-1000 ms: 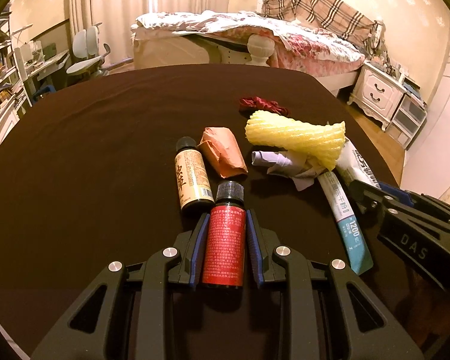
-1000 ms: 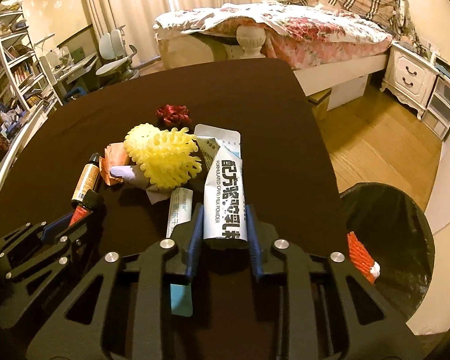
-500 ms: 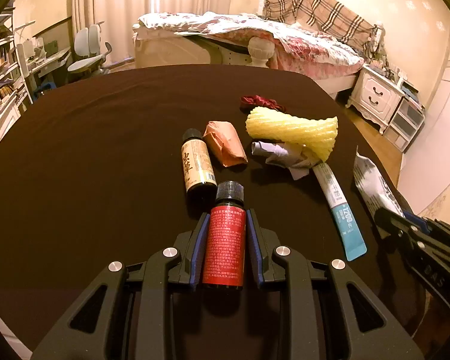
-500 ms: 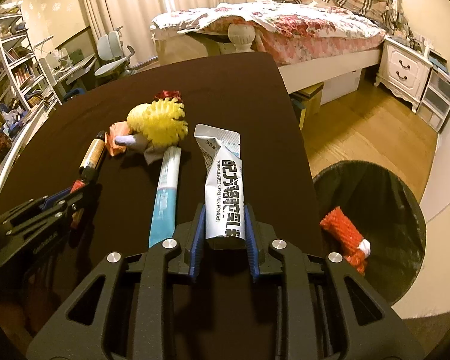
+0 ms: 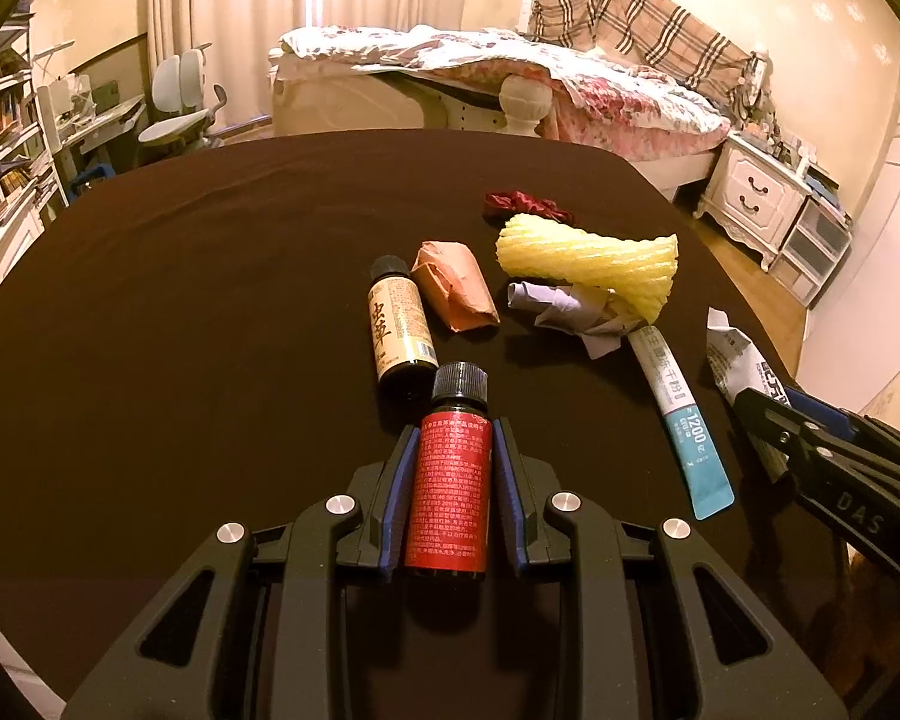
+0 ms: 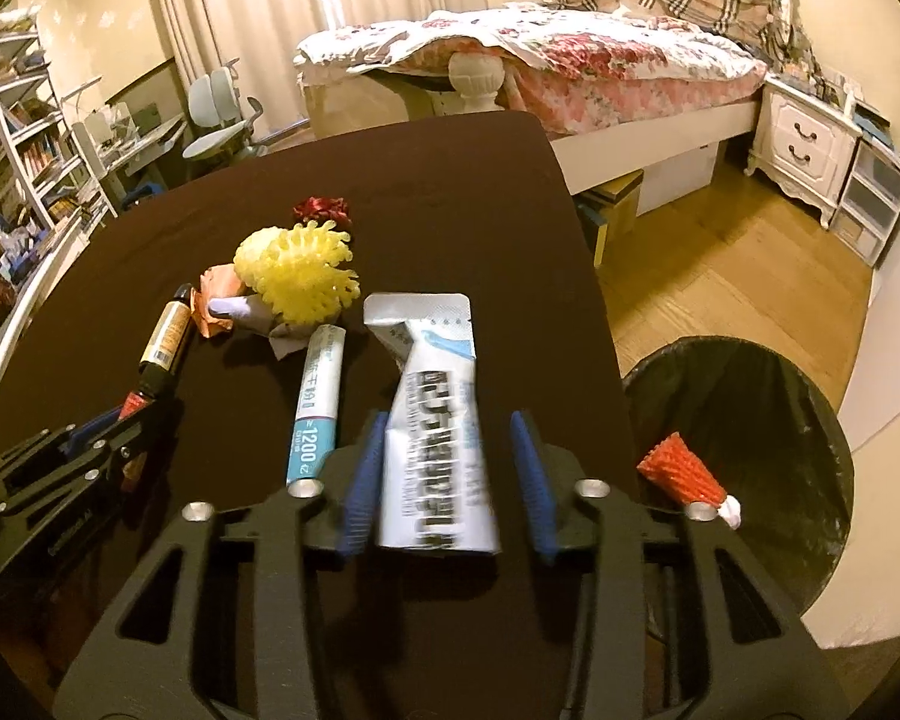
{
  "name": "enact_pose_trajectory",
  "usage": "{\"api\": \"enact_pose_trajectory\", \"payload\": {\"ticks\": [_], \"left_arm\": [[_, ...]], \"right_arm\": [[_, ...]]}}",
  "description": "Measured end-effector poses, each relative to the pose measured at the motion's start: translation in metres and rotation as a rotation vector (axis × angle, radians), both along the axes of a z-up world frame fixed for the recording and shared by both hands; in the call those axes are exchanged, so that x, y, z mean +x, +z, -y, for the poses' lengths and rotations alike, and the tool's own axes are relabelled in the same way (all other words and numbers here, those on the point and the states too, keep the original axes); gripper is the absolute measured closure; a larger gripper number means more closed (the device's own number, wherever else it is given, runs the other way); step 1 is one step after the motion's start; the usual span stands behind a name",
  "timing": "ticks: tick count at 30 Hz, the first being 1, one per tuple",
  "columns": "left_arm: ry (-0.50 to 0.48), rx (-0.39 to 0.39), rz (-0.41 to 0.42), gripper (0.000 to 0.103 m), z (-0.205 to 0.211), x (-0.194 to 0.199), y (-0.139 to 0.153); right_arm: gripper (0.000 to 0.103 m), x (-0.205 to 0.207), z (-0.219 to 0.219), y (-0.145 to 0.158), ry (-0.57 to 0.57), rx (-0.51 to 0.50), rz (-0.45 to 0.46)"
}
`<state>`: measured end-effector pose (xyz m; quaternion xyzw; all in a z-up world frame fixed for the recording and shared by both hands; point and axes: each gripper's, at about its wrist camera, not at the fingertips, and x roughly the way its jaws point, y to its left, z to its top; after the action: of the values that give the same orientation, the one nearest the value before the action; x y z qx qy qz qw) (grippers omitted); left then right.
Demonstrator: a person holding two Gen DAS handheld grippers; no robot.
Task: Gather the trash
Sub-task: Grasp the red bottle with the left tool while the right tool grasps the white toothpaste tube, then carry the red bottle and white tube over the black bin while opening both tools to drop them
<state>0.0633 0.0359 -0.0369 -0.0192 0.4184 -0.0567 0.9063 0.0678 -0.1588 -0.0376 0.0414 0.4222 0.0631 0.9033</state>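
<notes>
My left gripper (image 5: pixel 453 438) is shut on a small red-labelled bottle (image 5: pixel 450 480) with a black cap, low over the dark table (image 5: pixel 180 300). In the right wrist view my right gripper (image 6: pixel 447 426) has its jaws apart. A white milk-powder packet (image 6: pixel 435 468) lies blurred between them, and the blue pads stand off both its sides. This gripper sits near the table's right edge, beside a black-lined bin (image 6: pixel 810 420) on the floor. The left wrist view shows the right gripper (image 5: pixel 768 414) at the right, with the packet (image 5: pixel 729 354) sticking out of it.
On the table lie a brown bottle (image 5: pixel 399 330), an orange wrapper (image 5: pixel 453 288), a yellow foam net (image 5: pixel 588 258), crumpled paper (image 5: pixel 564 309), a teal stick sachet (image 5: pixel 681 414) and a dark red wrapper (image 5: pixel 525 204). A red foam net (image 6: pixel 681 471) lies in the bin.
My right gripper carried the packet away from the pile toward the table's right edge by the bin, and its jaws have now spread off the packet. The left gripper has kept still.
</notes>
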Motion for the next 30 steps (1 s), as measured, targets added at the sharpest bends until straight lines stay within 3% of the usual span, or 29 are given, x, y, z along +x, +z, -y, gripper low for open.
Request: {"api": "enact_pose_trajectory", "payload": {"ticks": [15, 30], "left_arm": [[-0.015, 0.004, 0.022, 0.075, 0.008, -0.004, 0.010], [-0.158, -0.008, 0.067, 0.075, 0.069, -0.014, 0.025]], "right_arm": [[0.077, -0.027, 0.021, 0.016, -0.033, 0.003, 0.049], [0.077, -0.058, 0.076, 0.027, -0.178, -0.020, 0.090]]}}
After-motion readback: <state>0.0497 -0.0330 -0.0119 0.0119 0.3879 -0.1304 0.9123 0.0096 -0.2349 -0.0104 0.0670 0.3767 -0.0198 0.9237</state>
